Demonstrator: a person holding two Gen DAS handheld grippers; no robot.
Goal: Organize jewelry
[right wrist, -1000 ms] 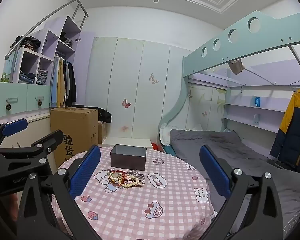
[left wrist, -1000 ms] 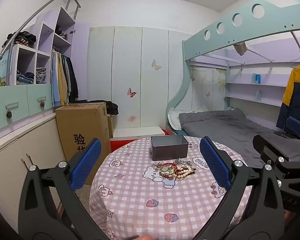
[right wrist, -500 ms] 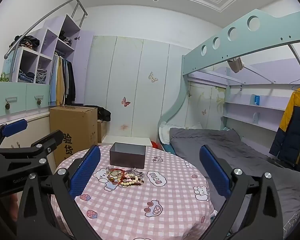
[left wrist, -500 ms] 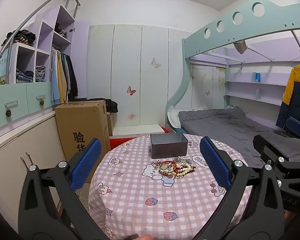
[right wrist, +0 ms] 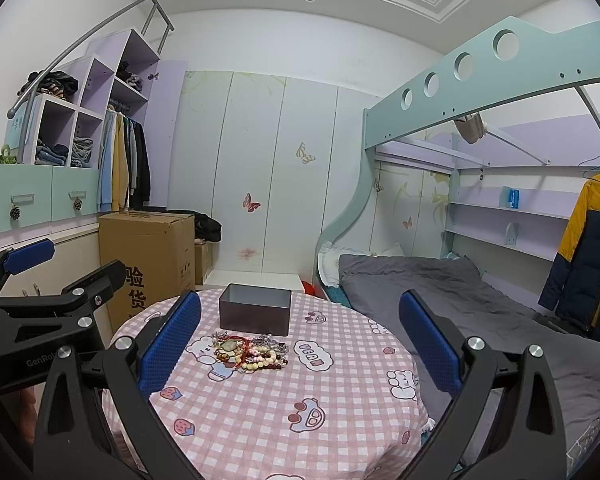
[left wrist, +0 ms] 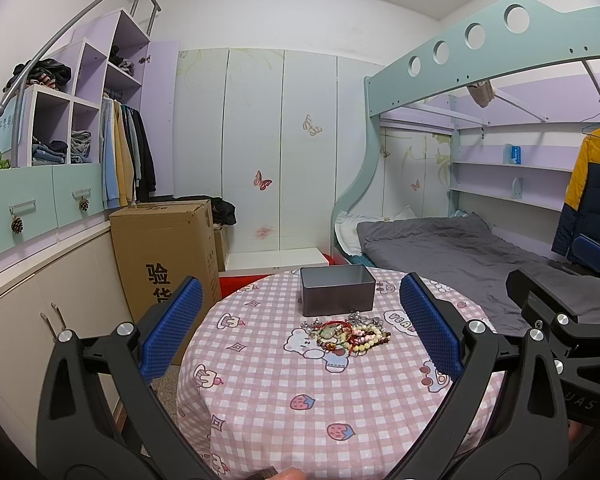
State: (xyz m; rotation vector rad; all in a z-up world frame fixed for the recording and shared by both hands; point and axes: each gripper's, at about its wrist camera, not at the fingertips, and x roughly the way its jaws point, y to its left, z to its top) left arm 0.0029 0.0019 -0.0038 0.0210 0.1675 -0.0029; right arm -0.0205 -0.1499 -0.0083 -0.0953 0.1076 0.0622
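Observation:
A pile of bead bracelets and chains (left wrist: pixel 346 333) lies on a round table with a pink checked cloth (left wrist: pixel 300 400). Just behind the pile stands an open grey metal box (left wrist: pixel 337 290). My left gripper (left wrist: pixel 300 332) is open and empty, held back from the table's near edge. In the right wrist view the pile (right wrist: pixel 250 350) and the box (right wrist: pixel 255 309) sit left of centre on the table (right wrist: pixel 300 408). My right gripper (right wrist: pixel 300 352) is open and empty, also short of the pile. Each gripper shows at the other view's edge.
A tall cardboard box (left wrist: pixel 166 256) stands left of the table beside low cabinets (left wrist: pixel 40 320). A bunk bed with a grey mattress (left wrist: pixel 452 248) fills the right side. A jacket (left wrist: pixel 592 196) hangs at far right. White wardrobe doors (left wrist: pixel 280 148) stand behind.
Both views have tilted slightly upward and pulled back, so the table, pile and box sit a little lower and smaller. Both grippers stayed open.

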